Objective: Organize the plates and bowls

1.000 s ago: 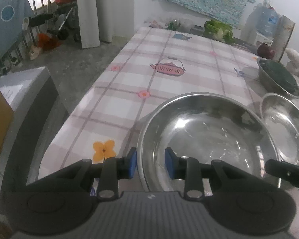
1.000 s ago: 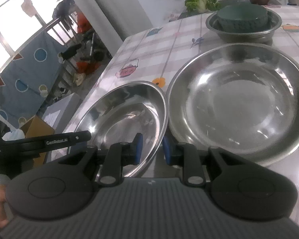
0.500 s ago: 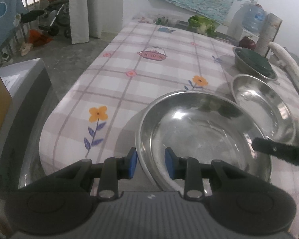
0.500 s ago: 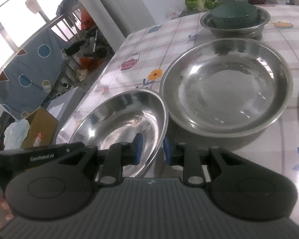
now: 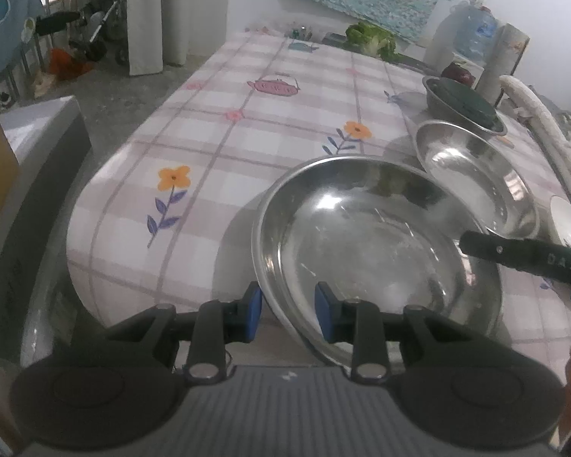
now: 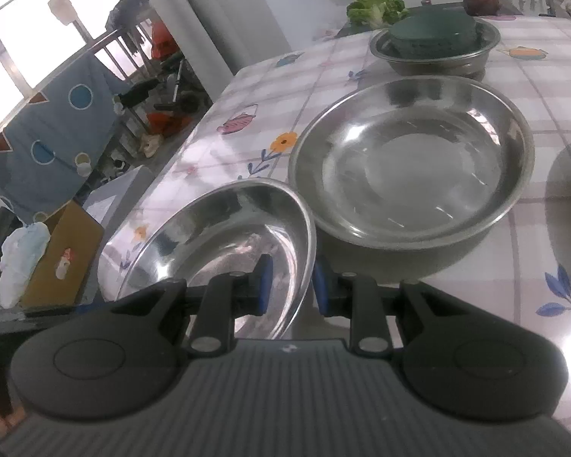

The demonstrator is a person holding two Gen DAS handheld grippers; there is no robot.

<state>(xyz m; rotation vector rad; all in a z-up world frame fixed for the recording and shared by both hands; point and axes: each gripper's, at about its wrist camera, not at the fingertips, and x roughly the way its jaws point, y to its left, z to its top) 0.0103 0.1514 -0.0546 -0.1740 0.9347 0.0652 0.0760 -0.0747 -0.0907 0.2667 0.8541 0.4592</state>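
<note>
A large steel bowl (image 5: pixel 377 247) hangs slightly tilted over the near end of the table, throwing a shadow on the cloth. My left gripper (image 5: pixel 288 312) is shut on its near rim. The same bowl (image 6: pixel 217 240) fills the lower left of the right wrist view, where my right gripper (image 6: pixel 291 285) is shut on its right rim. A black part of the right gripper (image 5: pixel 525 255) reaches in over the bowl's right side. A second steel bowl (image 6: pixel 411 167) rests on the table just beyond. Farther back, a dark green bowl (image 6: pixel 434 34) sits inside another steel bowl (image 6: pixel 483 53).
The checked tablecloth (image 5: pixel 247 133) runs far ahead, its rounded near edge on the left. A white plate (image 5: pixel 569 224) lies at the right. Lettuce (image 5: pixel 373 38), a dark red object (image 5: pixel 458 74) and a water bottle (image 5: pixel 472 34) stand at the back. Boxes (image 6: pixel 57 251) sit on the floor.
Both grippers have drawn back toward the table's near end with the steel bowl held between them. The second steel bowl and the green bowl now lie farther ahead.
</note>
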